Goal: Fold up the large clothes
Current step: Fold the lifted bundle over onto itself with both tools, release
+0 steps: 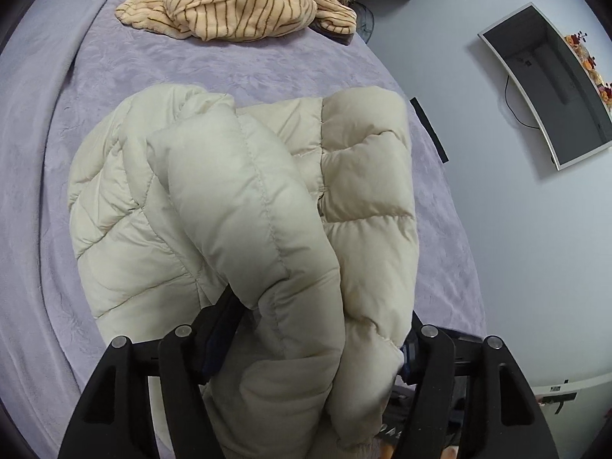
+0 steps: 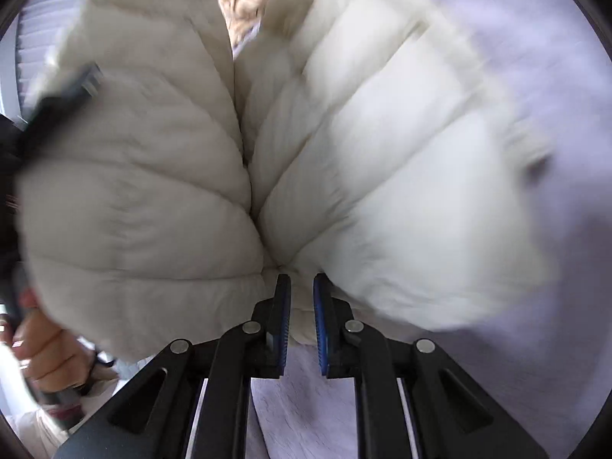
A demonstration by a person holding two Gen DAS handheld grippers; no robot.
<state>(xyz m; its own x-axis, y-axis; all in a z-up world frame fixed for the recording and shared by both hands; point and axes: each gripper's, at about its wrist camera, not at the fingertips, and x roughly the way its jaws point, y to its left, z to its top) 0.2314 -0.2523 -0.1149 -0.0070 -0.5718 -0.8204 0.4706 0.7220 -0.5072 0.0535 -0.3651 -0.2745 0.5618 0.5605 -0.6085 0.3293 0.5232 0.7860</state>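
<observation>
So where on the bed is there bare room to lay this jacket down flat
Bare purple blanket lies between the cream jacket and the striped blanket, and along the jacket's left side. The far end is crowded by the striped heap. On the right the jacket reaches almost to the bed edge.

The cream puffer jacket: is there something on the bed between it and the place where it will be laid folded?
Nothing visible blocks it. The cream puffer jacket already lies on the purple bedspread, held by the left gripper and right gripper. The striped blanket lies apart, at the far end.
</observation>
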